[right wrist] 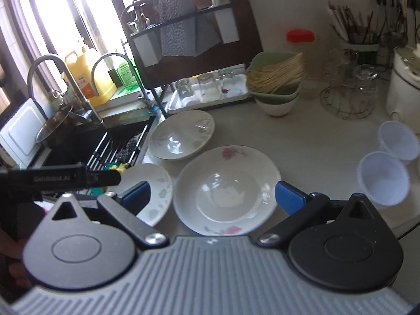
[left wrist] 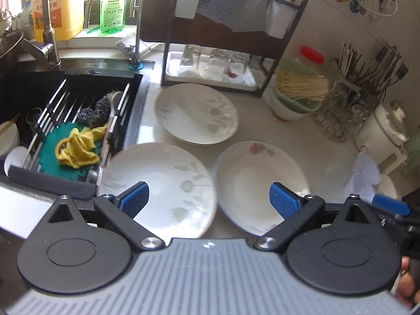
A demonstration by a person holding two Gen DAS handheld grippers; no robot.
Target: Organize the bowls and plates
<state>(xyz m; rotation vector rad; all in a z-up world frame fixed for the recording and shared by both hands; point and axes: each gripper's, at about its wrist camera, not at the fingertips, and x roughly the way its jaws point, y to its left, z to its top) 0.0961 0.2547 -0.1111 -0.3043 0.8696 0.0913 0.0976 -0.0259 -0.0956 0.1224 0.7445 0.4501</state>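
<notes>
Three plates lay on the counter (left wrist: 328, 157) beside the sink (left wrist: 31, 89): leaf-patterned plate (left wrist: 162, 183), rose-patterned plate (right wrist: 225, 191), rear plate (left wrist: 195, 114). Left gripper (left wrist: 209, 200) and right gripper (right wrist: 213, 197) hovered, fingers spread (nothing held).

The green bottle (left wrist: 112, 10), upper left of the left wrist view, reads "maxprote" at its label's top (the smaller print below is illegible). The yellow jug (left wrist: 56, 8) beside it bears Chinese characters, too blurred to read. In the right wrist view, a black bar (right wrist: 60, 177) at mid-left shows blurred lettering, seemingly "GenRobot.AI".
</notes>
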